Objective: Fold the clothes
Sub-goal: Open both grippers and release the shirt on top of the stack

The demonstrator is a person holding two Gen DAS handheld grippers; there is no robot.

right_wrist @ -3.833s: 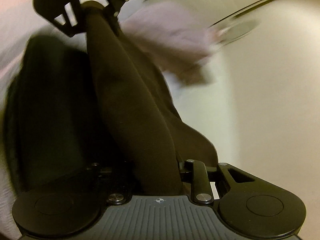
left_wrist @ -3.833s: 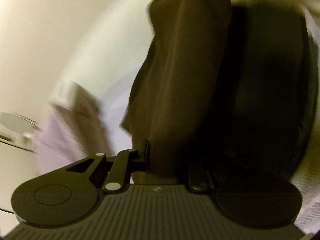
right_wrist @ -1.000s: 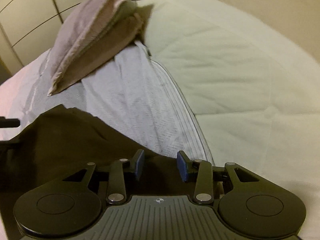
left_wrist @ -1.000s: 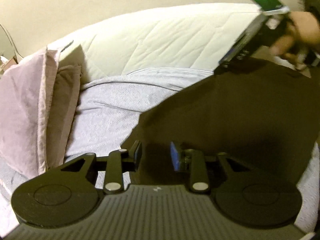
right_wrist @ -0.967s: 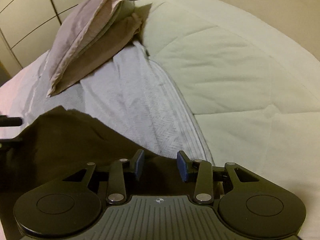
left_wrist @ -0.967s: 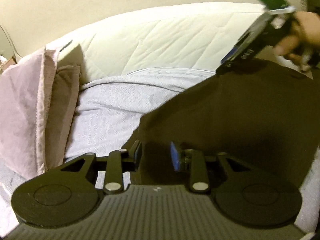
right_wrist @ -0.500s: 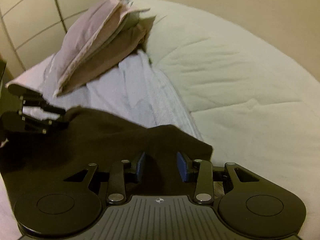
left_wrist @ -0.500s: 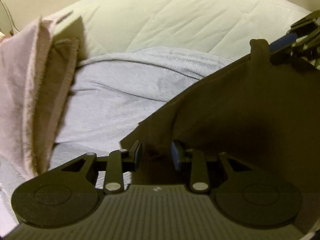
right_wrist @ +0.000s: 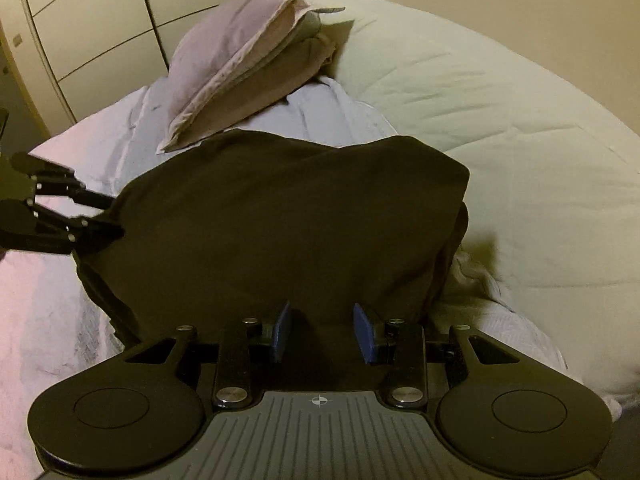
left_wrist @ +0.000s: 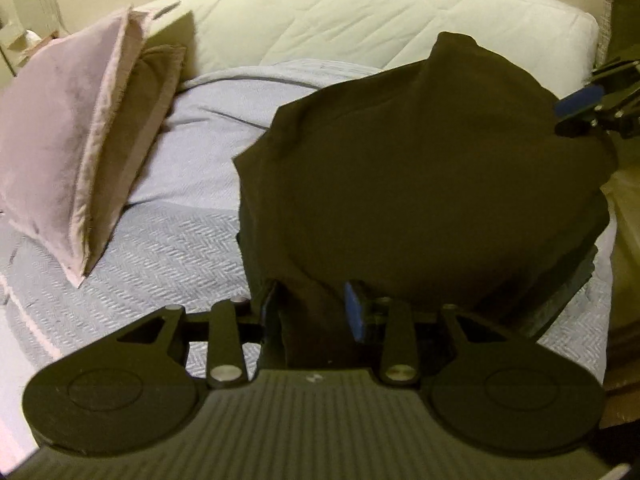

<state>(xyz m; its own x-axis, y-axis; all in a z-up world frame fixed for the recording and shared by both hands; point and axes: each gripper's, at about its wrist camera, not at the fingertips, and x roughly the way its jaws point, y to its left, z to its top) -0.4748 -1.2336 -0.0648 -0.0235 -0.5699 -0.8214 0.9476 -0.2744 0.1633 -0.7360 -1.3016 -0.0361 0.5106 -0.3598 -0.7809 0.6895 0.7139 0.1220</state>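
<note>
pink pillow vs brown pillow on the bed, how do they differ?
The pink pillow is pale with a frayed-looking flanged edge; the brown pillow is darker and plain-edged. The pink pillow lies on top and in front, mostly visible; the brown pillow is tucked behind and under it, largely covered. The pink one looks larger, though overlap hides the brown one's extent. Both lean tilted on the grey blanket, near the white duvet.
</note>
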